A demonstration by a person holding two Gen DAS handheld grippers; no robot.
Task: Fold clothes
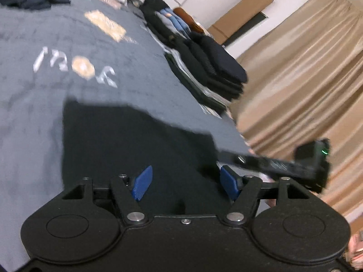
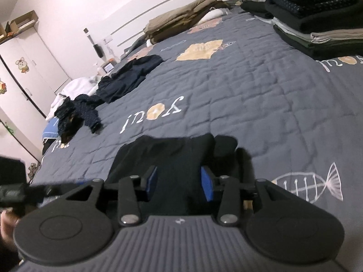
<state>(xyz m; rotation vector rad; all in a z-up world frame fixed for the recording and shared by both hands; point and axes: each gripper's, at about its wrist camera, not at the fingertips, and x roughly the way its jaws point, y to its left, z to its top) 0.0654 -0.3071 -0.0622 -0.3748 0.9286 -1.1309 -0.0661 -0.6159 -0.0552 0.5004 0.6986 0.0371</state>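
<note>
A black garment (image 2: 172,156) lies folded on the grey quilted bedspread (image 2: 249,86), close to the bed's near edge. My right gripper (image 2: 179,183) hovers over its near end. Its blue pads (image 2: 207,184) stand apart, with black cloth showing between them but no visible pinch. In the blurred left wrist view the same black garment (image 1: 127,140) spreads out under my left gripper (image 1: 186,184). That gripper's pads (image 1: 143,182) are wide apart and hold nothing. The other gripper's body (image 1: 285,165) sits just to the right of it.
A tall stack of folded dark clothes (image 2: 317,22) stands on the bed's far right. Unfolded dark garments (image 2: 127,79) and a white one (image 2: 74,86) lie at the left. A beige blanket (image 2: 181,25) sits by the headboard. Beige curtains (image 1: 306,79) hang beyond the bed edge.
</note>
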